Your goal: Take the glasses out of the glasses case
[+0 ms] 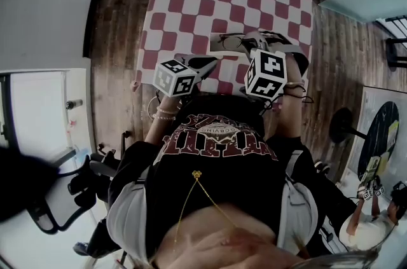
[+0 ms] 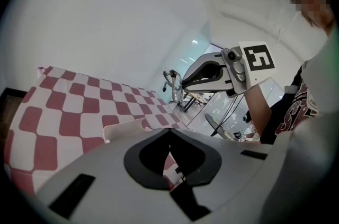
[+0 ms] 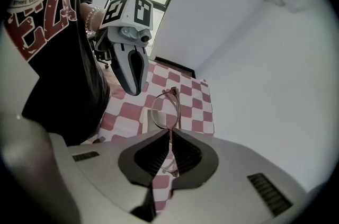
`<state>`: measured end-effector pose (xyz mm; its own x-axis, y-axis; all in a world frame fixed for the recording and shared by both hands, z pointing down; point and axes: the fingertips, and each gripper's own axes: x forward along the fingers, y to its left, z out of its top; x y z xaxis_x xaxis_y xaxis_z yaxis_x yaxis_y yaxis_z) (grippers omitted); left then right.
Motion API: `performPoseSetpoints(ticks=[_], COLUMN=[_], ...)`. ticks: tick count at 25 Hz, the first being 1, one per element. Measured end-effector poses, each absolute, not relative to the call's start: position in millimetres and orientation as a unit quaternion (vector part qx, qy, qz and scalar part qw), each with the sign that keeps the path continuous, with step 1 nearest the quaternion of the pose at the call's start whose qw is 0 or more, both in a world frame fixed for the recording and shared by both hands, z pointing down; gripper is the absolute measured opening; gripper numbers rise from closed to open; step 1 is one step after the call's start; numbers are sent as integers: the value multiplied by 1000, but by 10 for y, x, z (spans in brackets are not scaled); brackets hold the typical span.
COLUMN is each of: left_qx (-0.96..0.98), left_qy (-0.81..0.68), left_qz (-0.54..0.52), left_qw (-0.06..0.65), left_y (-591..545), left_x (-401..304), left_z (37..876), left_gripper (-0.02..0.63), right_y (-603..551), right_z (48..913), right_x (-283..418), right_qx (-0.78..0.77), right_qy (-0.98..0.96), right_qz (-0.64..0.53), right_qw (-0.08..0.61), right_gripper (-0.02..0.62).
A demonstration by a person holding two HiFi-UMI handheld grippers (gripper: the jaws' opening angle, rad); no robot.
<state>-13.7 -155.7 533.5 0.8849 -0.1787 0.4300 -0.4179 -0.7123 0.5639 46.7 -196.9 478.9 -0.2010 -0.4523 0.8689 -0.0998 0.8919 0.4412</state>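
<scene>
Thin-rimmed glasses (image 3: 165, 106) stand up between the jaws of my right gripper (image 3: 169, 130), which is shut on one of their arms. In the head view the glasses (image 1: 231, 40) hang just above the open white glasses case (image 1: 217, 45) on the checkered cloth, with the right gripper (image 1: 255, 39) at their right. My left gripper (image 1: 213, 62) hovers near the case's front edge with its jaws together and nothing between them. From the left gripper view, the case (image 2: 124, 130) lies just beyond the shut left gripper (image 2: 169, 130). The right gripper view also shows the left gripper (image 3: 132, 91) over the cloth.
A red-and-white checkered cloth (image 1: 191, 0) covers the table, with wooden floor (image 1: 114, 39) on both sides. An office chair (image 1: 76, 188) stands at the left. White walls rise beyond the table's far edge.
</scene>
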Motion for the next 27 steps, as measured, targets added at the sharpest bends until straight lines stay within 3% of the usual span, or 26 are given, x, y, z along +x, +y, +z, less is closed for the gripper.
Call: performPoseSetpoints(ticks=[27], left_qx=[907], left_qy=[-152], left_qz=[187], left_qw=[346], left_y=[-1541], left_x=[-81], left_z=[5389], left_gripper=[-2], right_y=[-2006], right_z=[4860], right_x=[526], right_qx=[181], right_qy=[-759], right_qz=[-139], right_qw=[610], right_gripper=[31])
